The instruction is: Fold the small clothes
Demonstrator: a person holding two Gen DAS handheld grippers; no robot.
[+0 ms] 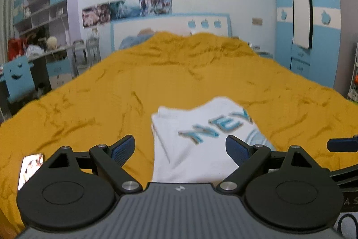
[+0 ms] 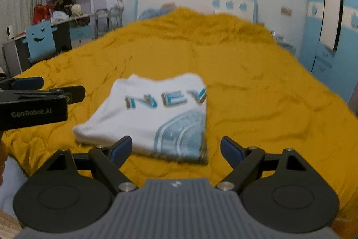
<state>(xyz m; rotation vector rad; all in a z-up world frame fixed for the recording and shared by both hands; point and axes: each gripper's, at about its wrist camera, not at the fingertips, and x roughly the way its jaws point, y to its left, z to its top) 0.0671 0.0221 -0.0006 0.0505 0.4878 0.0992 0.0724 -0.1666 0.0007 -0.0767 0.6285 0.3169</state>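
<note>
A white T-shirt (image 1: 197, 140) (image 2: 154, 113) with blue lettering and a pale blue print lies folded into a neat rectangle on the mustard-yellow bedspread (image 1: 156, 82) (image 2: 246, 86). My left gripper (image 1: 180, 148) hovers just short of its near edge, jaws wide and empty. My right gripper (image 2: 176, 149) stands open over the shirt's near right corner, touching nothing. The left gripper's side (image 2: 38, 102) shows at the left edge of the right wrist view. One blue fingertip of the right gripper (image 1: 342, 144) pokes in at the right edge of the left wrist view.
A phone (image 1: 30, 168) lies on the bedspread near the left front. Beyond the bed stand a blue-and-white headboard (image 1: 170, 26), a desk with a blue chair (image 1: 19, 80) on the left, shelves (image 1: 42, 8), and a wardrobe (image 1: 313, 15) on the right.
</note>
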